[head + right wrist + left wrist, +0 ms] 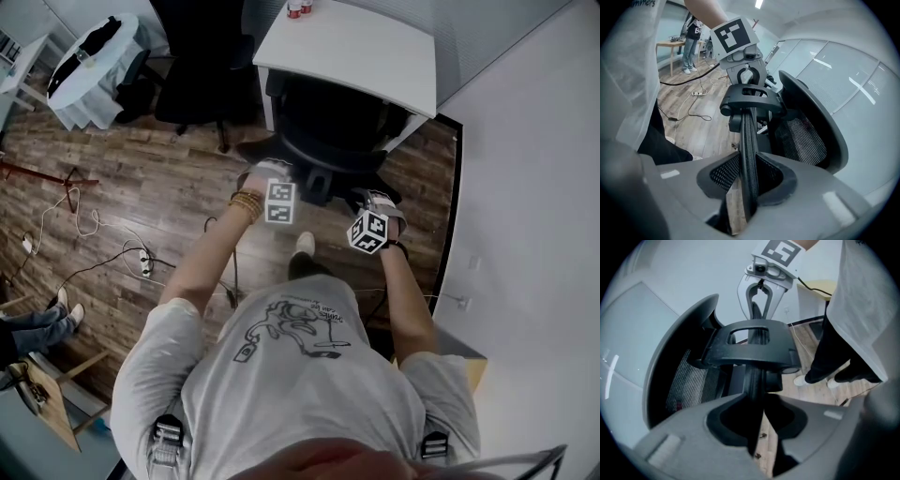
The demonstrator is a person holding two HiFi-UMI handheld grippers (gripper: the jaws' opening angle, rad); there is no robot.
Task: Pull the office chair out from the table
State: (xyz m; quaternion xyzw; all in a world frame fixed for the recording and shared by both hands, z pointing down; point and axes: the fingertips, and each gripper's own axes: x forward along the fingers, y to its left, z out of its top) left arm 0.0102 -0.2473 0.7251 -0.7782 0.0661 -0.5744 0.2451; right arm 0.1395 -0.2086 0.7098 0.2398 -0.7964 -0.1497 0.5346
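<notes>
Left gripper clamped on backrest rim at the top of the office chair, thin black edge pinched between both pads. Right gripper same, closed on that rim, facing the left one, with the chair's black bracket between them. Chair sits ahead of both grippers, partly under the white table. Wood floor below. Person's shoe just behind the grippers.
</notes>
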